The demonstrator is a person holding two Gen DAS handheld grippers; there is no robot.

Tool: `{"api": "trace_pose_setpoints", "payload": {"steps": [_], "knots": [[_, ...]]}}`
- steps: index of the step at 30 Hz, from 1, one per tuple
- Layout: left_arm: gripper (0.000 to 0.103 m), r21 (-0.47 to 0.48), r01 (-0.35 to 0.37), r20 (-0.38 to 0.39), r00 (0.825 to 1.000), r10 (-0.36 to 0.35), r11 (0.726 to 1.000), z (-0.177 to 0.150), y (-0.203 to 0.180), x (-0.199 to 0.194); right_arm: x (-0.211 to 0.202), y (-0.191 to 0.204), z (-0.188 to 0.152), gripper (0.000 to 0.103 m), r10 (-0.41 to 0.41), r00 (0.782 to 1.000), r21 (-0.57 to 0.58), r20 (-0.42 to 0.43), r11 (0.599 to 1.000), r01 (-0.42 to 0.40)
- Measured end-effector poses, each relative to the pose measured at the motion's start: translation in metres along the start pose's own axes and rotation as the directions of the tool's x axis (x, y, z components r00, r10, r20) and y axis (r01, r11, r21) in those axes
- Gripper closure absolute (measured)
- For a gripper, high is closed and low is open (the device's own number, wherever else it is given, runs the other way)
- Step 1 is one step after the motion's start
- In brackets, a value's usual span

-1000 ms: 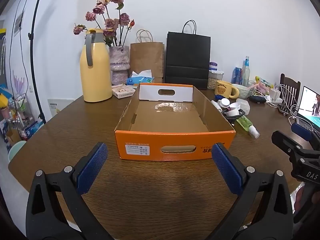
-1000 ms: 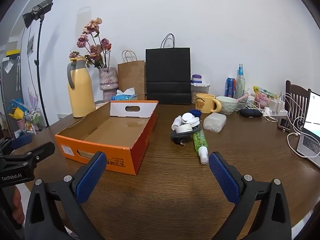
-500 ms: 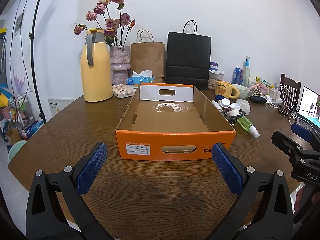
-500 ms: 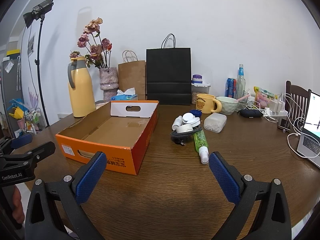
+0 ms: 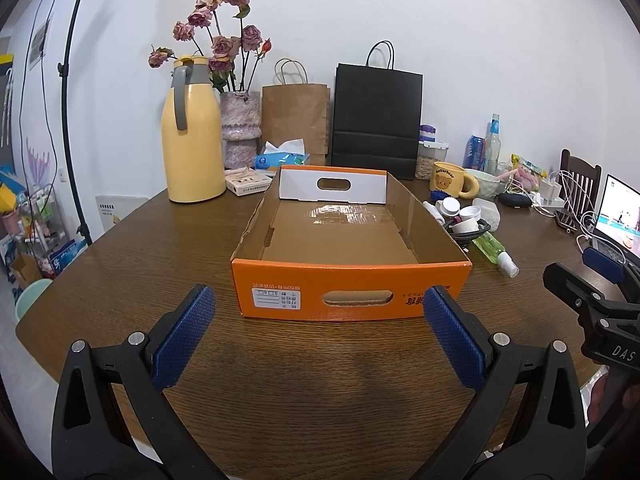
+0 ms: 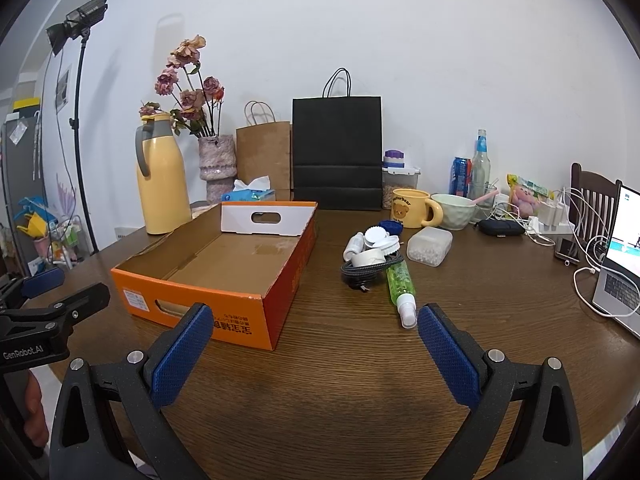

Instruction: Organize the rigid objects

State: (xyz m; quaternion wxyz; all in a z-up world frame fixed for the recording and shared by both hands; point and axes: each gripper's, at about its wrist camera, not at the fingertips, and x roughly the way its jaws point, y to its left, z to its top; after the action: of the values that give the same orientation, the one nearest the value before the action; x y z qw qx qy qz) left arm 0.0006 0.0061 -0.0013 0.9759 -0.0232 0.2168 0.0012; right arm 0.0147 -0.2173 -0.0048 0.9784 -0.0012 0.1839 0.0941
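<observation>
An empty orange cardboard box (image 5: 352, 292) stands on the brown table, also in the right wrist view (image 6: 276, 300). To its right lies a pile of small items: a green spray bottle (image 6: 400, 286), white caps and small bottles (image 6: 374, 240), a coiled black cable (image 6: 362, 272) and a clear plastic box (image 6: 429, 246). The pile shows in the left wrist view (image 5: 466, 220) too. My left gripper (image 5: 320, 336) is open and empty, in front of the box. My right gripper (image 6: 314, 346) is open and empty, short of the spray bottle.
At the back stand a yellow thermos (image 5: 194, 144), a vase of flowers (image 5: 240, 128), a brown bag (image 5: 296, 116), a black bag (image 5: 376, 120), a yellow mug (image 6: 412, 208) and a bowl (image 6: 454, 210). A laptop (image 6: 622, 264) and cables (image 6: 584, 276) lie at the right.
</observation>
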Motion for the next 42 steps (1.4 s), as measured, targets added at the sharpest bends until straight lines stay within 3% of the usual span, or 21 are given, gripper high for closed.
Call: {"api": "trace_pose_setpoints", "payload": {"steps": [22, 42], "knots": [[0.000, -0.010, 0.009, -0.018, 1.000, -0.009, 1.000, 0.003, 0.008, 0.002, -0.004, -0.001, 0.011, 0.000, -0.012, 1.000, -0.007, 0.003, 1.000, 0.012], [0.000, -0.041, 0.034, -0.042, 0.998, -0.036, 0.999, 0.050, 0.015, 0.036, 0.041, -0.014, 0.039, 0.000, -0.051, 0.998, -0.016, -0.022, 0.999, 0.051]]}}
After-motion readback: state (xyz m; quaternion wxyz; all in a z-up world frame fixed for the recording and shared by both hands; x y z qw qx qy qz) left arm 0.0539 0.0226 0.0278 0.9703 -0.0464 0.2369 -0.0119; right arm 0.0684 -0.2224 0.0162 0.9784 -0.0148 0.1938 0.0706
